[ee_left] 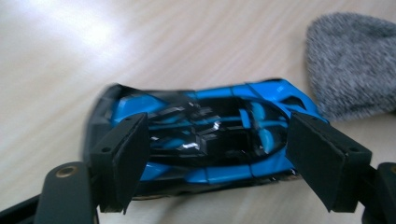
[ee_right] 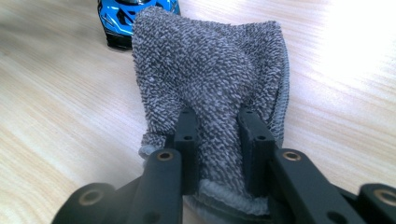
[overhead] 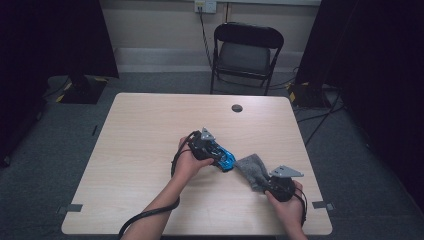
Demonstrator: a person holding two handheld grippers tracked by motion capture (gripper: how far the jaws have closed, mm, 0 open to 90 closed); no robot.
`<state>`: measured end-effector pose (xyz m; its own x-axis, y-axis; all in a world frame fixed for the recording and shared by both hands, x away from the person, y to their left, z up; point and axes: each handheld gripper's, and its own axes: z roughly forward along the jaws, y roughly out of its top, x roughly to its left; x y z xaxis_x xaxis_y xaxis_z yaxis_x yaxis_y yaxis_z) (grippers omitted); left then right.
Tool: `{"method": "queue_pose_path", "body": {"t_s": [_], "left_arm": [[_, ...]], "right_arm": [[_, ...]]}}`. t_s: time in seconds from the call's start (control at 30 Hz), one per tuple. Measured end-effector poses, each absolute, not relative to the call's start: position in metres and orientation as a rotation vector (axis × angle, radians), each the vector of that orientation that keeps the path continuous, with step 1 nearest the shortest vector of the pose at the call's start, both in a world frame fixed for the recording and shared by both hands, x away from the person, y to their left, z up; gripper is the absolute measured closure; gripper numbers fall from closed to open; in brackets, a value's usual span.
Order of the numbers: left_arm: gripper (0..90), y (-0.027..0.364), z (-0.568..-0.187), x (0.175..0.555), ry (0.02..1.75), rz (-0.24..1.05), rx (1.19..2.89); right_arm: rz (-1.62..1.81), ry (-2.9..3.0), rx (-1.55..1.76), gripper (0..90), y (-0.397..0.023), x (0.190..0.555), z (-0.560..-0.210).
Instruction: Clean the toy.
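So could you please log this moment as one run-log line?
left gripper: open, jaws astride blue car | right gripper: shut on grey cloth | cloth beside car on table

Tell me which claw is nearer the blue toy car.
Left. The left claw straddles the blue toy car, jaws at either side. The right claw sits apart, pinching the grey cloth beside it.

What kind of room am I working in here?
Likely a lab or recording room: a bare wooden table on grey carpet, a black folding chair behind it, and dark curtains at the sides.
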<state>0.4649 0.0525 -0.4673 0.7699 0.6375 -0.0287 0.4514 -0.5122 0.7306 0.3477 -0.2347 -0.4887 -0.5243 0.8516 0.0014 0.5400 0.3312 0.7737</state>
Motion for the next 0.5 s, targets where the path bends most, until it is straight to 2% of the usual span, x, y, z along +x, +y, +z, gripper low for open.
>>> {"method": "queue_pose_path", "body": {"t_s": [0.23,0.37,0.5], "left_arm": [[17.1,0.0531,-0.4748,0.4671,0.809,0.352,2.209],[15.2,0.0532,-0.4771,0.4690,0.829,0.368,2.198],[14.2,0.0541,-0.4773,0.4694,0.823,0.370,2.200]], "right_arm": [[1.049,2.194,1.242,68.3,-0.2354,0.3491,-0.4907],[1.068,2.195,1.230,61.7,-0.2345,0.3506,-0.4932],[1.072,2.173,1.244,51.2,-0.2350,0.3522,-0.4917]]}}
